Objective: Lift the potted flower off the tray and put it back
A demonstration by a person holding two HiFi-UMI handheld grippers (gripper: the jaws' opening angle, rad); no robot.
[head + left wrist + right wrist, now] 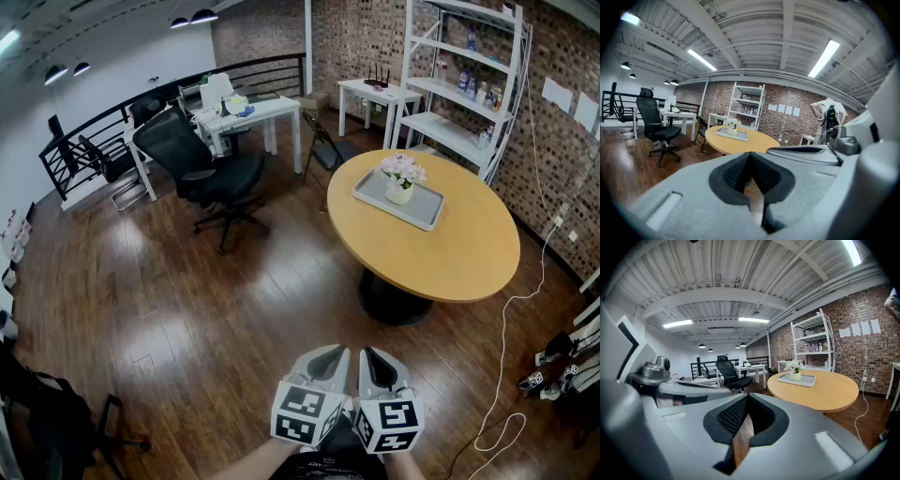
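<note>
potted flower (round white pot) on flat grey tray, wooden worktop; left tool and right tool clenched, empty.

The small bottles on the white metal shelving unit were too small to tell apart. The round yellow wooden bench hid most of its own black pedestal. The bottom edge cut off the person's forearms behind the left hand-held gripper and the right hand-held gripper. In the left gripper view, the right hand-held gripper covered the legs of a bending person.
</note>
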